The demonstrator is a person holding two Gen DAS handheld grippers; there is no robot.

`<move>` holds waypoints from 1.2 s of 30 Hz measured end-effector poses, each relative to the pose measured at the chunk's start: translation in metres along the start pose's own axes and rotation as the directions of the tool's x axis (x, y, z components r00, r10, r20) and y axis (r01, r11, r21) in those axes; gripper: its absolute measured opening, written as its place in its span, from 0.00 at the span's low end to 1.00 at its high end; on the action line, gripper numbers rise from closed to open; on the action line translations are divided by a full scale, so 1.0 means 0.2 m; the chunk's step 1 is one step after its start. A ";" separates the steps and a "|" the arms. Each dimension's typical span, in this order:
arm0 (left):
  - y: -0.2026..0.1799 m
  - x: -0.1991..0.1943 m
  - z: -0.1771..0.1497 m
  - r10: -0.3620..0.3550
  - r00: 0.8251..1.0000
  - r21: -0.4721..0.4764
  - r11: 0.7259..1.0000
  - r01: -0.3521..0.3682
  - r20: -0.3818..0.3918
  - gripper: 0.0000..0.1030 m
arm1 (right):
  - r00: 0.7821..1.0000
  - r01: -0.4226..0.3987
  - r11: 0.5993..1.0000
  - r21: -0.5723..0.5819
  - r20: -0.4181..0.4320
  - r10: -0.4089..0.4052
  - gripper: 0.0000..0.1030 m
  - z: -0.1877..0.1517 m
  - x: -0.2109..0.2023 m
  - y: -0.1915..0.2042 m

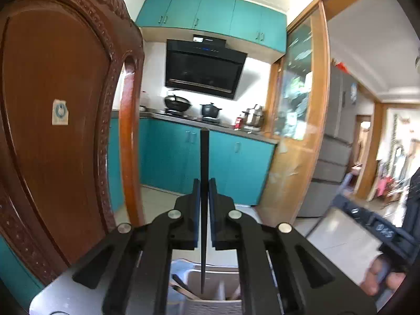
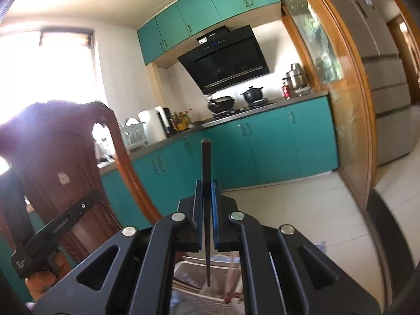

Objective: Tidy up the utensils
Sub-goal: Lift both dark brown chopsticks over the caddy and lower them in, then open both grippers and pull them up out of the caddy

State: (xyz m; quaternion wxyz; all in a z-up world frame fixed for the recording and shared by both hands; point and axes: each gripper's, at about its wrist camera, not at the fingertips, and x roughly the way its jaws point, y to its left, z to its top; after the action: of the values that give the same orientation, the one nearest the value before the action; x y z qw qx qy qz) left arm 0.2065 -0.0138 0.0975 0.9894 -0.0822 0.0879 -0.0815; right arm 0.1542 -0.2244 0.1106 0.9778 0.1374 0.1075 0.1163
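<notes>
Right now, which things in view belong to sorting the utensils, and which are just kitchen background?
Job:
- left gripper, shut on a black chopstick
- right gripper, shut on another black chopstick
- utensil holder below the tips

Background:
- wooden chair
- wok
- black pot
- range hood
- fridge

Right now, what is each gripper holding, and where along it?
Left gripper grips a black chopstick partway along its length, thin tip down over the utensil holder. Right gripper holds another chopstick likewise.
</notes>
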 end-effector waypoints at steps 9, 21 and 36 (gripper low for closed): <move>-0.10 0.19 -0.21 0.051 0.991 0.079 0.996 -0.041 -0.123 0.07 | 0.997 0.070 0.989 -0.129 -0.016 -0.073 0.06 -0.16 0.05 0.05; -0.13 0.23 -0.34 0.060 0.979 0.126 0.991 -0.035 -0.196 0.07 | 0.995 0.060 0.971 -0.231 -0.060 -0.076 0.06 -0.30 0.08 0.13; -0.09 0.17 -0.37 0.067 0.978 0.123 0.992 -0.043 -0.199 0.15 | 0.997 0.037 0.976 -0.213 -0.061 -0.051 0.18 -0.43 -0.03 0.07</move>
State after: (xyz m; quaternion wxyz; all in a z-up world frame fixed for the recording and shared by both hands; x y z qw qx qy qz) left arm 0.2225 -0.0484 0.0244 0.9803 -0.0124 0.1853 -0.0672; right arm 0.1239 -0.1918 0.0356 0.9851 0.0265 0.1296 0.1100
